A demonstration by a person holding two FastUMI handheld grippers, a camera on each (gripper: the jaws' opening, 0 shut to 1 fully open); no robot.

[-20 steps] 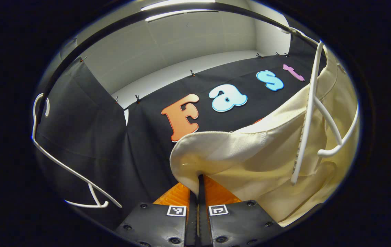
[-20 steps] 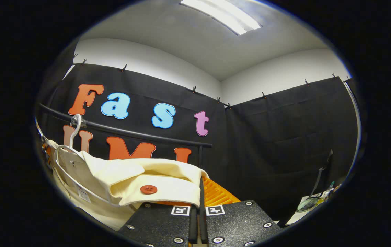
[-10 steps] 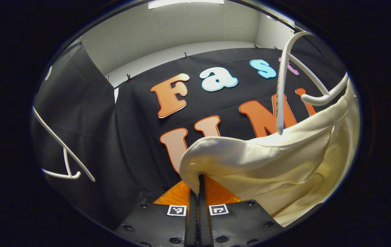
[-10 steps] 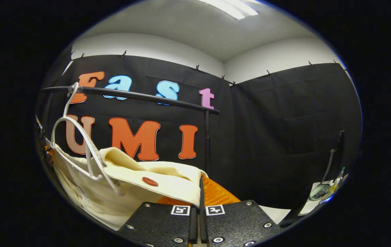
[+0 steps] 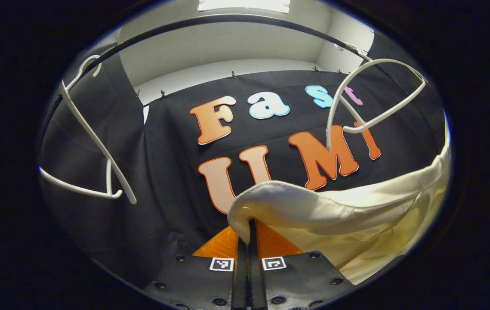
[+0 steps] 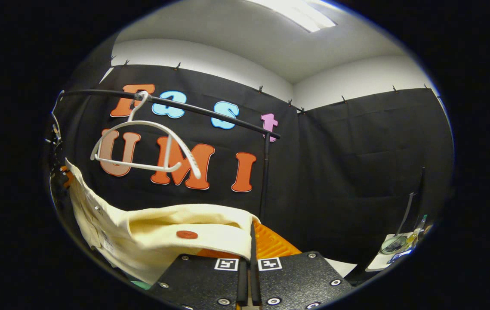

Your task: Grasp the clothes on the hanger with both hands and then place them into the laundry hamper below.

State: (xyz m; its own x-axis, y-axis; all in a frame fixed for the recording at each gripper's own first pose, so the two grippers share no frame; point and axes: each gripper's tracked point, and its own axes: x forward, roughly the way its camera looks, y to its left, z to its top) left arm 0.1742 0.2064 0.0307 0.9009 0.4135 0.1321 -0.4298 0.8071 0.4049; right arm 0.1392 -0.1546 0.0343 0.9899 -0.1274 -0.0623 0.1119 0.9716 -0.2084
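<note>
A cream garment [image 5: 356, 215] with a red button [image 6: 186, 234] stretches between my two grippers, off its hanger. My left gripper [image 5: 251, 228] is shut on one edge of the cloth. My right gripper [image 6: 252, 230] is shut on the other edge [image 6: 210, 232]. The bare white hanger [image 6: 141, 146] hangs on the black rail [image 6: 210, 114] above the garment, and it appears at the upper right in the left gripper view [image 5: 369, 99]. The laundry hamper is hidden from me.
A second bare white hanger [image 5: 90, 142] hangs on the rail [image 5: 227, 19] to the left in the left gripper view. The rail's black upright [image 6: 264, 172] stands just behind the garment. A small table with objects [image 6: 395, 249] sits at the far right.
The garment has slid off the white hanger and dropped below it. The hanger now swings bare on the rail. Both grippers stayed shut on the cloth.
</note>
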